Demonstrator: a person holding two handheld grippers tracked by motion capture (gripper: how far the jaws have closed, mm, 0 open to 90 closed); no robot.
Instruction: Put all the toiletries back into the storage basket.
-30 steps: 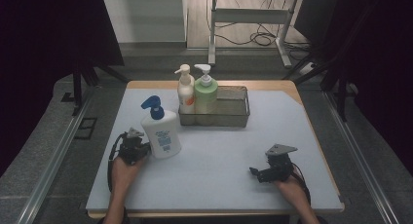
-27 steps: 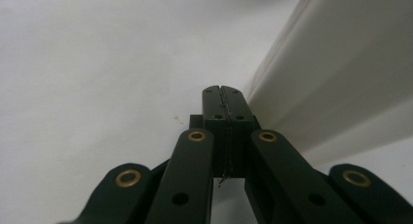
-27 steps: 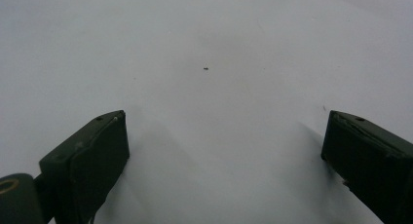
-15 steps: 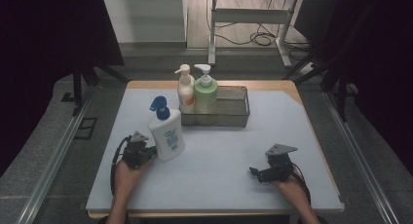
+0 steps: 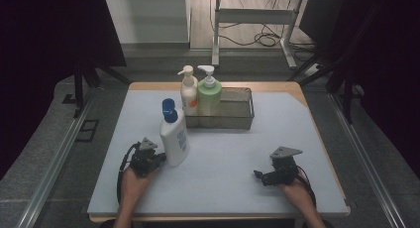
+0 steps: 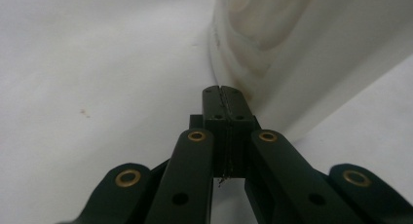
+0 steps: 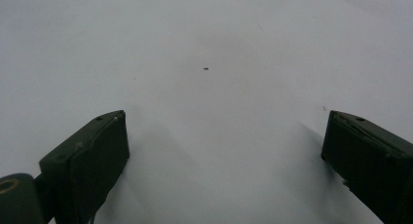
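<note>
The white lotion bottle with a blue cap [image 5: 173,136] stood upright on the grey table mat [image 5: 223,183], in front of the wire basket [image 5: 237,111]. The left gripper [image 5: 157,159] had its jaws pressed together with nothing between, its tips touching the bottle's base [image 6: 272,63]. The right gripper [image 5: 258,174] lay well apart to the right, jaws spread wide over bare mat [image 7: 219,87]. Two pump bottles [image 5: 200,91] stood in the basket.

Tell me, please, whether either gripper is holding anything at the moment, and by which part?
Nothing is held. The left gripper is shut on itself, its tips against the base of the white bottle. The right gripper stands open over the bare table.
</note>
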